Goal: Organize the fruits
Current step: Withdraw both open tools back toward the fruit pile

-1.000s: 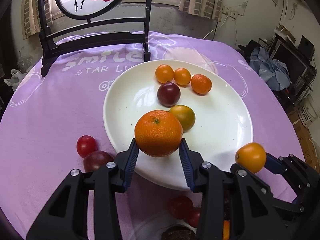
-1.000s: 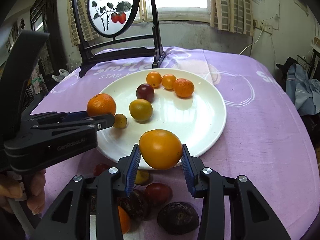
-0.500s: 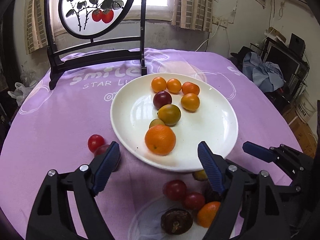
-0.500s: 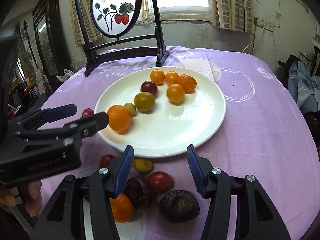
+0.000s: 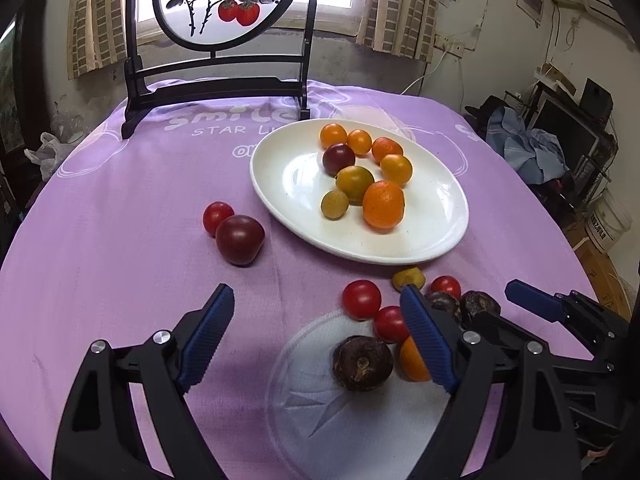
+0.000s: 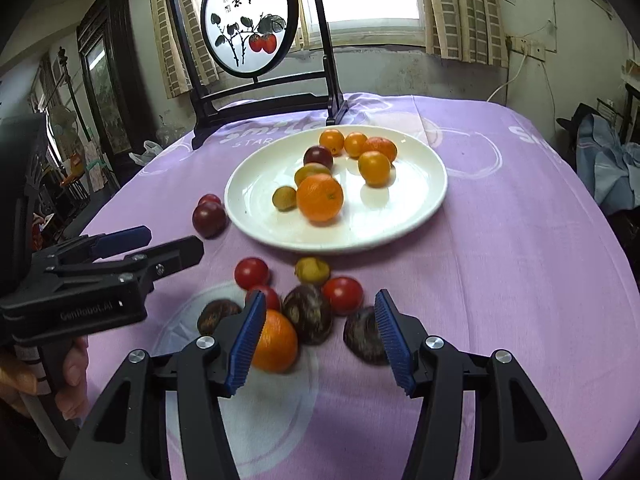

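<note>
A white plate (image 5: 288, 184) (image 6: 416, 200) on the purple cloth holds several fruits, among them a big orange (image 5: 383, 204) (image 6: 320, 197) and a yellow tomato (image 6: 374, 168). My left gripper (image 5: 316, 332) is open and empty, low over the cloth before the plate. My right gripper (image 6: 320, 332) is open and empty over a near cluster: an orange (image 6: 276, 342), red tomatoes (image 6: 343, 295), dark passion fruits (image 6: 308, 314) and a small yellow fruit (image 6: 312, 270). A dark red tomato (image 5: 240, 240) and a small red one (image 5: 217, 217) lie left of the plate.
A black-framed round painted screen (image 5: 216, 8) (image 6: 250, 24) stands at the table's far edge. The left gripper (image 6: 100, 264) shows at the left of the right wrist view. Clutter and a bucket (image 5: 608, 224) lie beyond the table's right edge.
Both grippers have opened, released the orange and the yellow tomato on the plate, and pulled back and down toward the near cluster.
</note>
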